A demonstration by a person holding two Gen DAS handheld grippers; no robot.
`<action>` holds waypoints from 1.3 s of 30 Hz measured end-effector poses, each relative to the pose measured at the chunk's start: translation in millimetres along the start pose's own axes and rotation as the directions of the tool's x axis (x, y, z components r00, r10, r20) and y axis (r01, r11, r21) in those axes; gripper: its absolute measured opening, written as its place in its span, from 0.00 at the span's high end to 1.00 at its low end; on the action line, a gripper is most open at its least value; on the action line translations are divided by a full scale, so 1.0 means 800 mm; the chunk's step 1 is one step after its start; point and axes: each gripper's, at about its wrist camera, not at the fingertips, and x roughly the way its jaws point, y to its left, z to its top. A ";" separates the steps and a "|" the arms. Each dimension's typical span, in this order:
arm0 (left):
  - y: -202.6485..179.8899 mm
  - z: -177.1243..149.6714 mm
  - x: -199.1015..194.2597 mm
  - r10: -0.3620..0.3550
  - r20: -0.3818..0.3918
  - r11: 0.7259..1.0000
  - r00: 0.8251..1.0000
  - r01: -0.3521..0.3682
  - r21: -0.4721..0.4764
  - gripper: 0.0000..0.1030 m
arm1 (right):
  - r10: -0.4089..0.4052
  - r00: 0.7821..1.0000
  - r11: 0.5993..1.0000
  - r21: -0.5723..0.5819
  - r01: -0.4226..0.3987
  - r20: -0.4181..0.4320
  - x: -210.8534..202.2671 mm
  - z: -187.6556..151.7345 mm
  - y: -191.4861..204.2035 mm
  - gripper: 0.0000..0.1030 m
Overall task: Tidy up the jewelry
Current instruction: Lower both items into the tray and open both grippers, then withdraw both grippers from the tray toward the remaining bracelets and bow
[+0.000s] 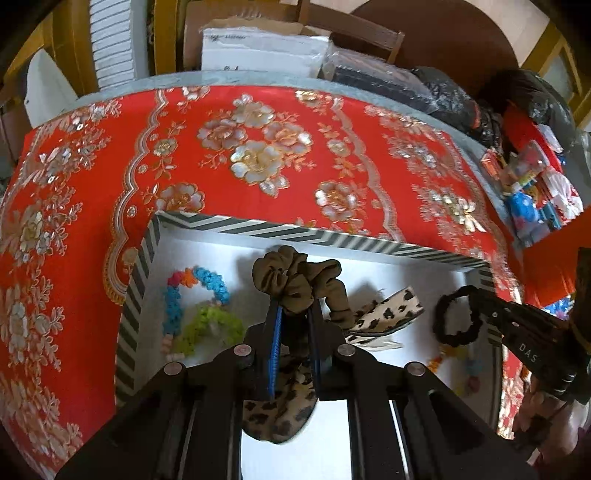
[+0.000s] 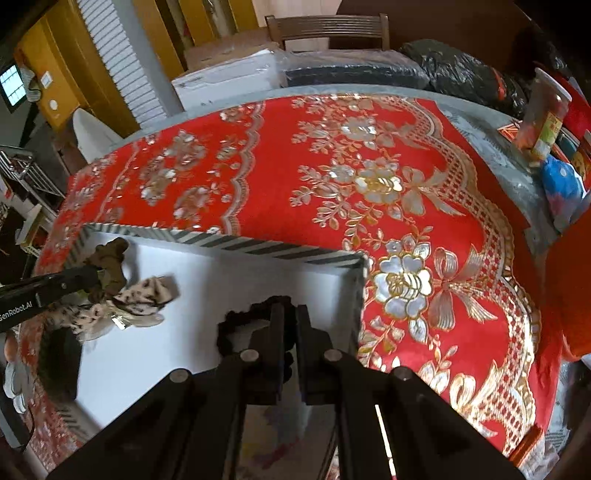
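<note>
A cluttered room lay behind the counter (image 1: 207,79), with a wooden chair (image 2: 327,33), a white box (image 1: 258,51) and black plastic bags (image 2: 461,74) stacked along its far edge. A red cloth with gold and silver flowers (image 1: 258,147) covered most of the counter, leaving a grey border at the back, and a pile of bright packets (image 1: 535,192) sat at the right end. On the cloth stood a shallow white tray with a black-and-white striped rim (image 1: 236,223), holding several hair things. At its left side lay a beaded loop of blue, green, orange and red pieces (image 1: 192,310); near the middle lay a leopard-print bow (image 1: 388,314); some pale pastel beads (image 1: 469,369) lay toward the right, too blurred to make out clearly. The left gripper (image 1: 295,314) hung over the tray with its jaws pressed together on an olive-brown scrunchie (image 1: 291,277), which bunched up above the fingertips while leopard-print fabric (image 1: 277,413) hung below them. The right gripper (image 2: 290,321) was over the right part of the tray, its jaws nearly together and pinching a black scrunchie (image 1: 458,317), whose ring stood out to the left of the fingers.
</note>
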 end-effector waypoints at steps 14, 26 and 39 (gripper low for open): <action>0.006 -0.004 -0.015 0.002 0.041 1.000 0.999 -0.001 -0.012 0.90 | 0.008 1.000 0.999 -0.032 -0.007 0.025 -0.020 -0.007 0.014 0.56; -0.010 -0.046 -0.079 0.065 0.125 0.998 0.990 -0.066 0.002 0.90 | 0.046 0.996 0.999 -0.030 -0.044 0.071 -0.081 -0.057 0.036 0.53; -0.033 -0.130 -0.134 0.143 0.187 0.989 0.972 -0.147 0.007 0.90 | 0.056 0.992 0.995 -0.090 -0.046 0.111 -0.151 -0.130 0.062 0.49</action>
